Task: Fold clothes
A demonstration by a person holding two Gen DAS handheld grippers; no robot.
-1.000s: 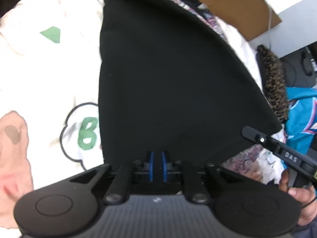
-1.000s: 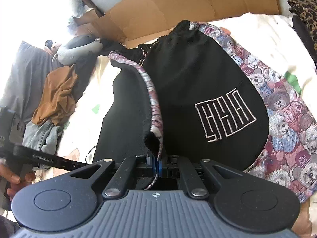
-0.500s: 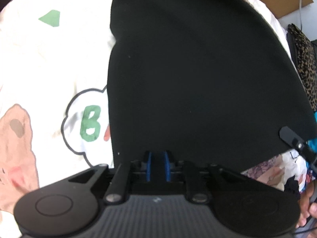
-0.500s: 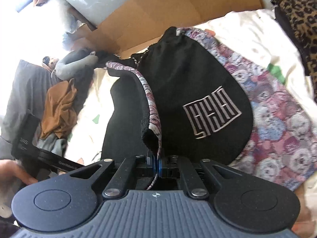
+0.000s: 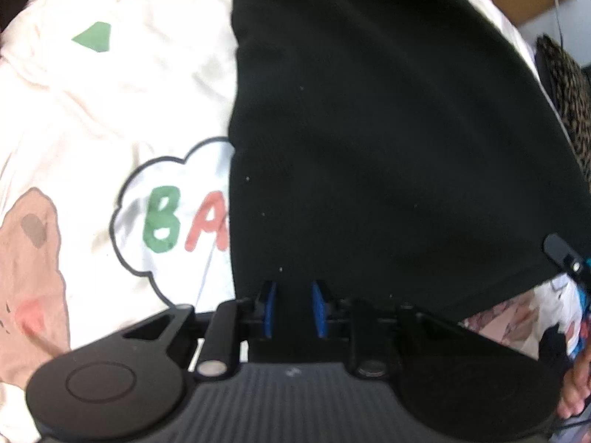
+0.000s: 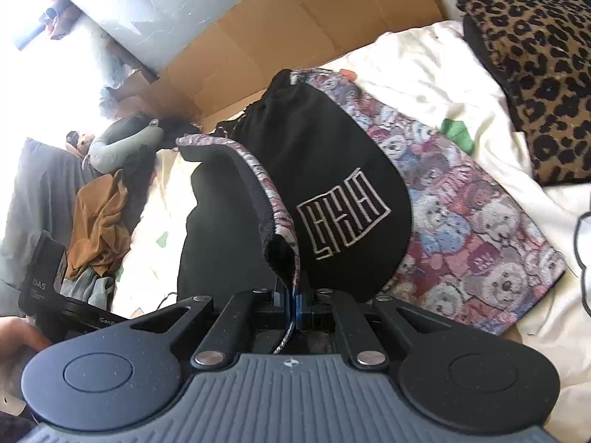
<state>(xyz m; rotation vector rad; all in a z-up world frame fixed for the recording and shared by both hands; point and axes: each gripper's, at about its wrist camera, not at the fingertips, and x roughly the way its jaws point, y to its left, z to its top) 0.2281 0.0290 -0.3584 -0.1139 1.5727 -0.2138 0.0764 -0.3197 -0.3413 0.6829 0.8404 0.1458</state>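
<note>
pinching lifted edge of black garment [image 6: 354, 170] at bottom centre of right view, my right gripper [image 6: 293, 301] fully closed on it. my left gripper [image 5: 293, 308] opening, blue pads [image 5: 269, 306] apart over black cloth; whether cloth sits between them, cannot tell. garment lies on white printed sheet [image 5: 110, 118], centre frame.

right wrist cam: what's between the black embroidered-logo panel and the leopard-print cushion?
In the right wrist view, between the black logo panel and the leopard-print cushion lie the garment's teddy-bear-print fabric, then cream bedsheet with a green patch.
</note>
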